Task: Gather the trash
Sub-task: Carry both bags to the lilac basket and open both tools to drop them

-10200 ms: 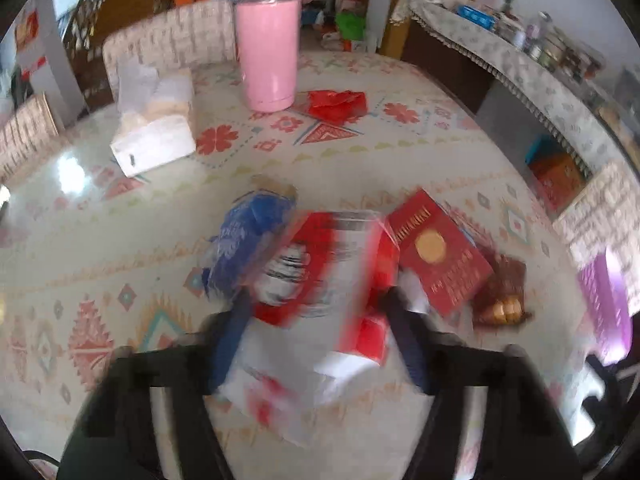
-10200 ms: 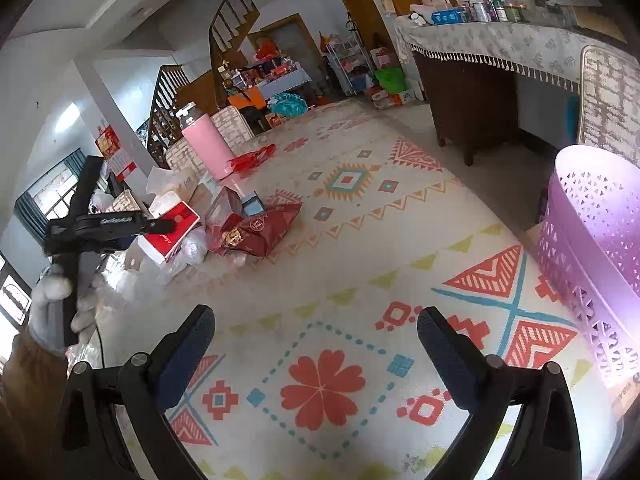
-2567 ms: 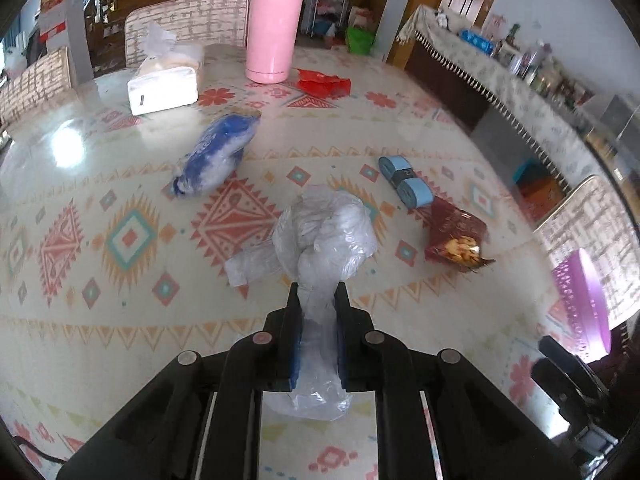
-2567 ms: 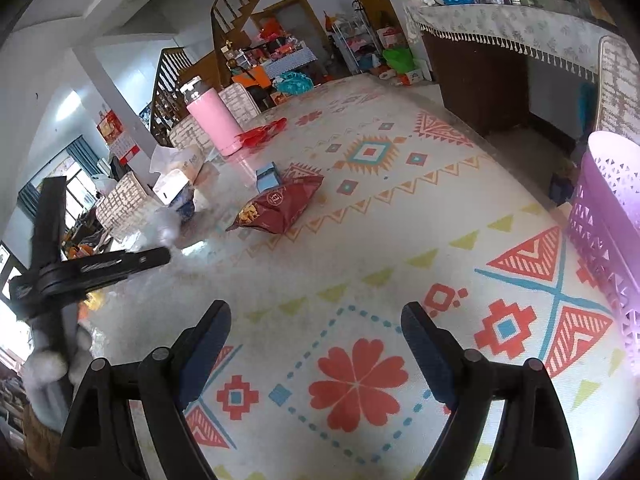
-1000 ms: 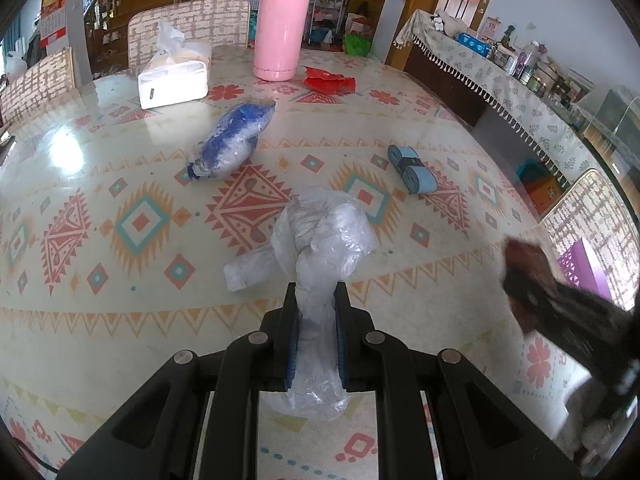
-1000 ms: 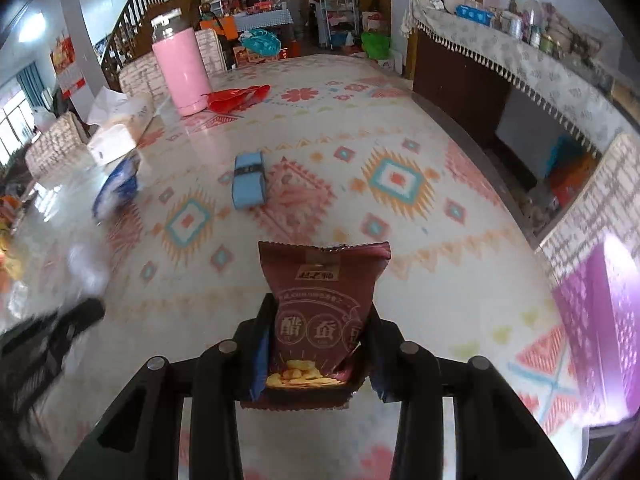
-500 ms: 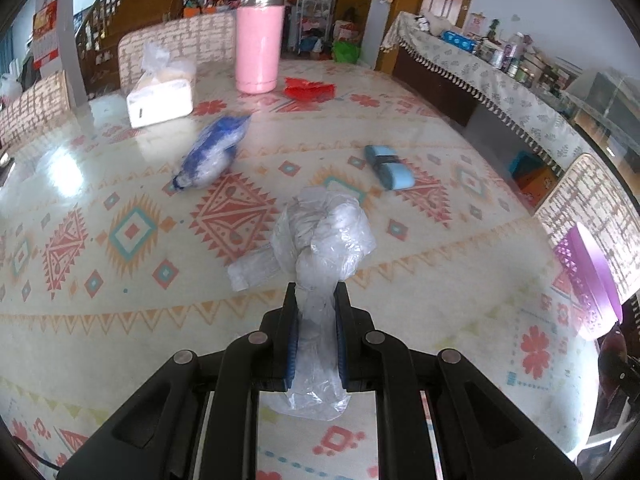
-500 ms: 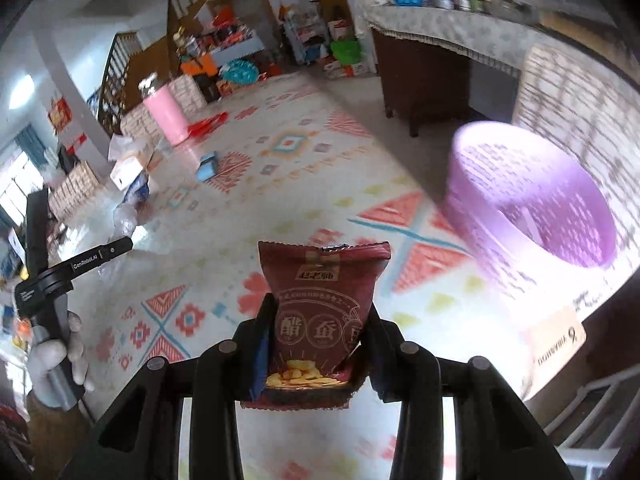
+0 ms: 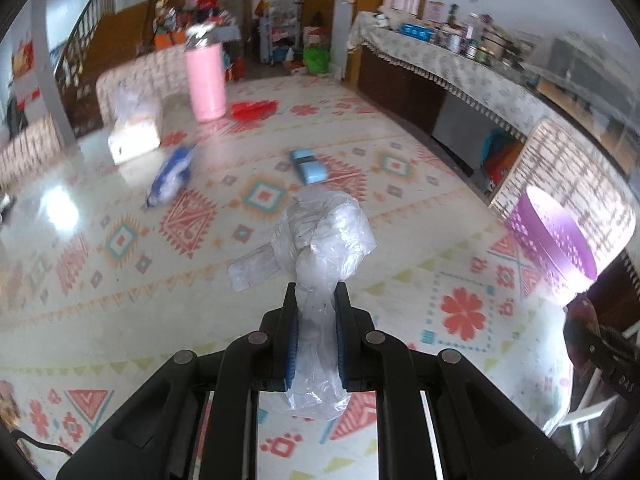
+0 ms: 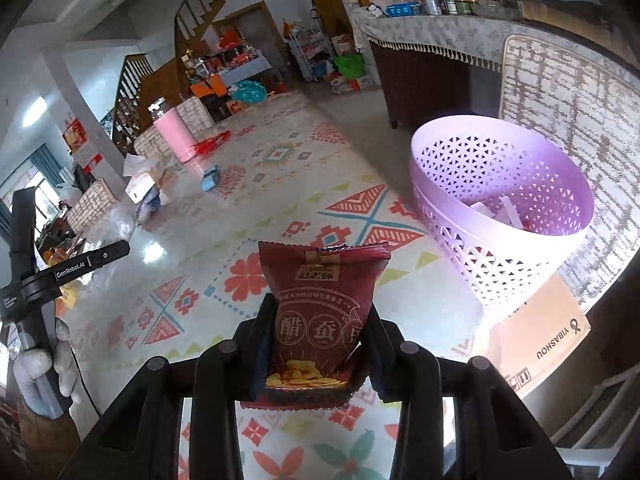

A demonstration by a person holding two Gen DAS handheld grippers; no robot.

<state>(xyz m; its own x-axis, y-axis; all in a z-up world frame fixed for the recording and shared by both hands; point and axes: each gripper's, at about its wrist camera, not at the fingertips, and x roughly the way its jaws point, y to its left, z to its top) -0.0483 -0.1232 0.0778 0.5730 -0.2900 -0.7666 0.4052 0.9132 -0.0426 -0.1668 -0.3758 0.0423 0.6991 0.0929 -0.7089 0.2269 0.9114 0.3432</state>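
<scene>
My left gripper (image 9: 316,300) is shut on a crumpled clear plastic bag (image 9: 324,232) and holds it above the patterned table. My right gripper (image 10: 322,312) is shut on a dark red snack packet (image 10: 320,300), upright between the fingers, near the table's edge. The purple perforated basket (image 10: 480,208) stands off the table's right edge on a cardboard box; it holds some white and red scraps. The basket also shows at the right of the left wrist view (image 9: 560,240). A blue wrapper (image 9: 170,176) and a light blue packet (image 9: 308,166) lie farther back on the table.
A pink tumbler (image 9: 206,76), a white tissue box (image 9: 134,136) and a red wrapper (image 9: 254,110) sit at the table's far end. Woven chairs (image 10: 572,92) stand around the table. A cluttered sideboard (image 9: 460,60) runs along the right wall.
My right gripper has carried the snack packet toward the table's right edge, bringing the purple basket closer. My left gripper has moved right with the plastic bag still held.
</scene>
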